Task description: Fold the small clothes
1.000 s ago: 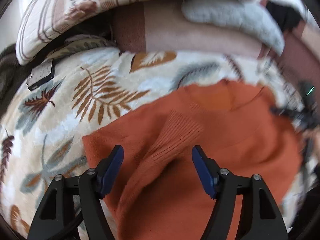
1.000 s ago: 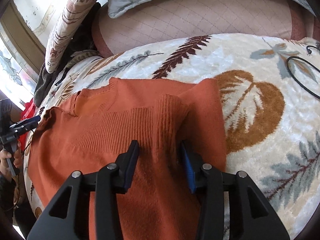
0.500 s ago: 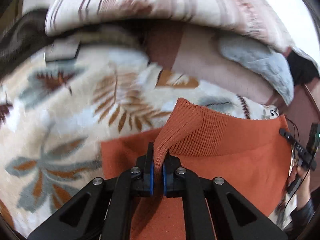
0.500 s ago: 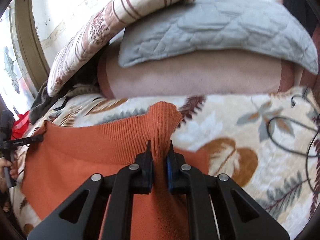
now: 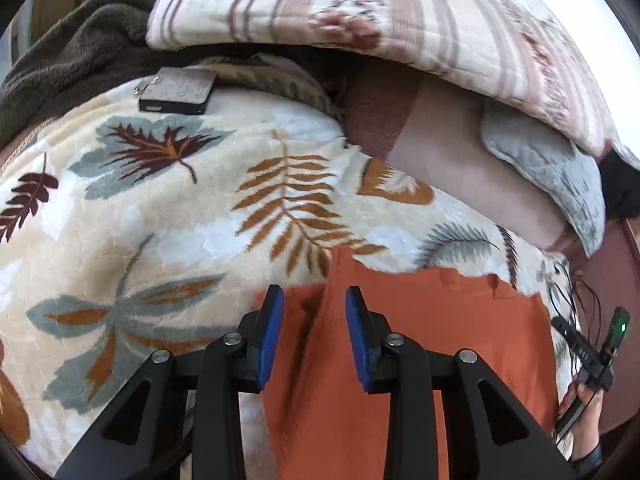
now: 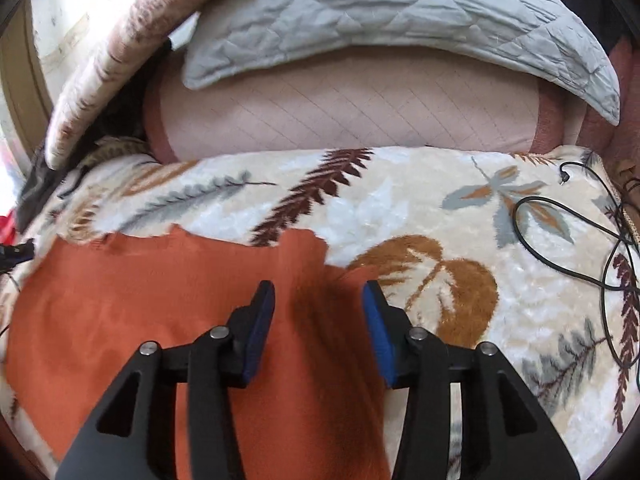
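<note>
An orange knitted sweater [image 5: 432,332] lies folded on a leaf-patterned blanket [image 5: 168,208]. My left gripper [image 5: 315,332] hovers over the sweater's left edge. Its jaws are opening, and the cloth lies below them, free of the blue pads [image 5: 271,332]. The same sweater [image 6: 152,300] fills the lower left of the right wrist view. My right gripper [image 6: 319,328] hangs above its right edge, jaws also opening, with the fabric beneath and not pinched. The right gripper also shows as a dark shape [image 5: 588,352] held by a hand at the far right of the left wrist view.
Striped [image 5: 400,16], grey [image 6: 400,12] and pink [image 6: 344,108] pillows are stacked at the back of the bed. A small dark box [image 5: 176,92] and a brown fleece [image 5: 68,64] lie far left. A black cable [image 6: 568,240] loops on the blanket at the right.
Both grippers pinched the sweater's edges, lifted them and carried them towards the pillows. Now both sets of jaws have parted and the cloth lies flat, folded over.
</note>
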